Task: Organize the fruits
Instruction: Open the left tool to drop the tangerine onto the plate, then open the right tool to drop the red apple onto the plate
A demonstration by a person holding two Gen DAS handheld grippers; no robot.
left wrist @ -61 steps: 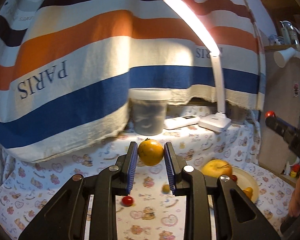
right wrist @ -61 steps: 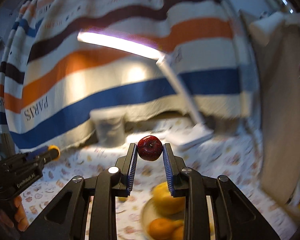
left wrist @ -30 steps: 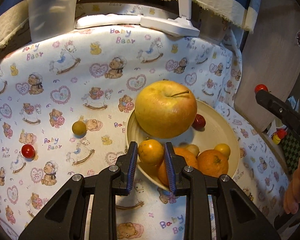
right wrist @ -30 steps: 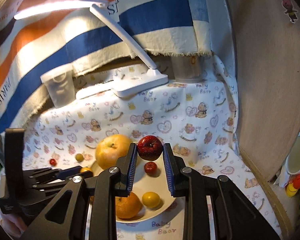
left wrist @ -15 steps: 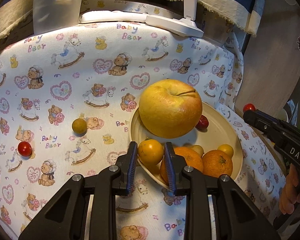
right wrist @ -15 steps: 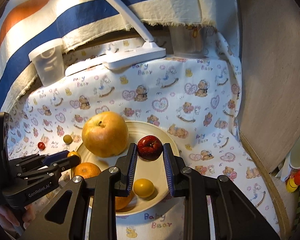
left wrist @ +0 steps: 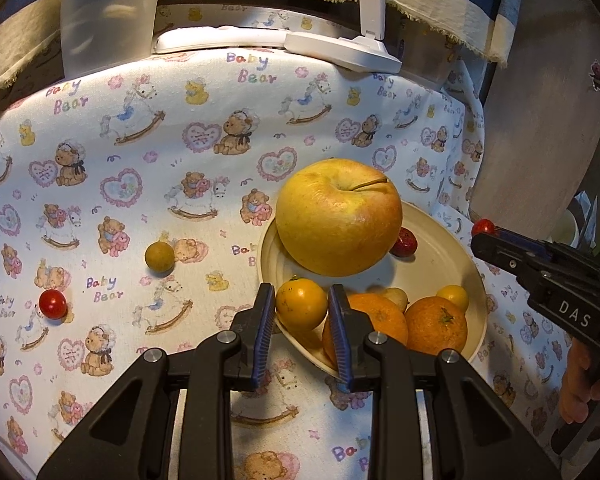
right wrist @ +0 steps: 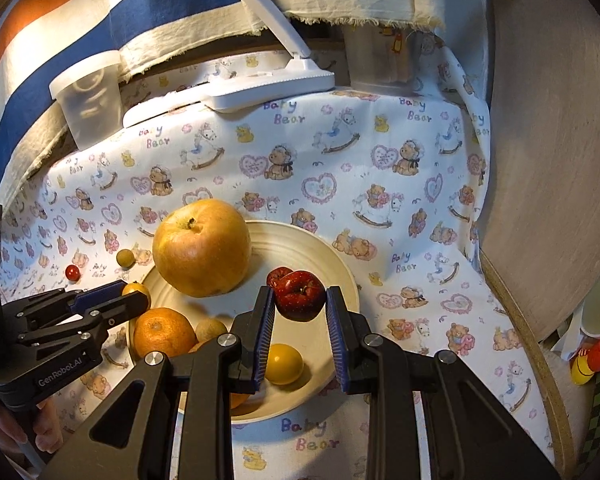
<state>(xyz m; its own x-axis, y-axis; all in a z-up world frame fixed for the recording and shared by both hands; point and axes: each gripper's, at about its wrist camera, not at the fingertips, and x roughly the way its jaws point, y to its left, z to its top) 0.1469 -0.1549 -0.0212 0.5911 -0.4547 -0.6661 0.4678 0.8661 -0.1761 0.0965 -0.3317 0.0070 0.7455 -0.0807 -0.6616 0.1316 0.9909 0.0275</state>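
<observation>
My left gripper is shut on a small orange-yellow fruit over the near left rim of the cream plate. On that plate lie a big yellow apple, two oranges, a small red fruit and a small yellow fruit. In the right wrist view my right gripper is shut on a small dark red apple just above the plate, beside another red fruit. The left gripper shows at the left there, the right gripper at the right in the left wrist view.
A small olive-yellow fruit and a red cherry tomato lie loose on the bear-print cloth left of the plate. At the back stand a plastic tub, a white remote and a lamp base. A round wooden board rises at the right.
Both grippers swung down from the striped cloth to the plate. Over the last second the right gripper with the red apple sank closer to the plate. The left gripper stayed put.
</observation>
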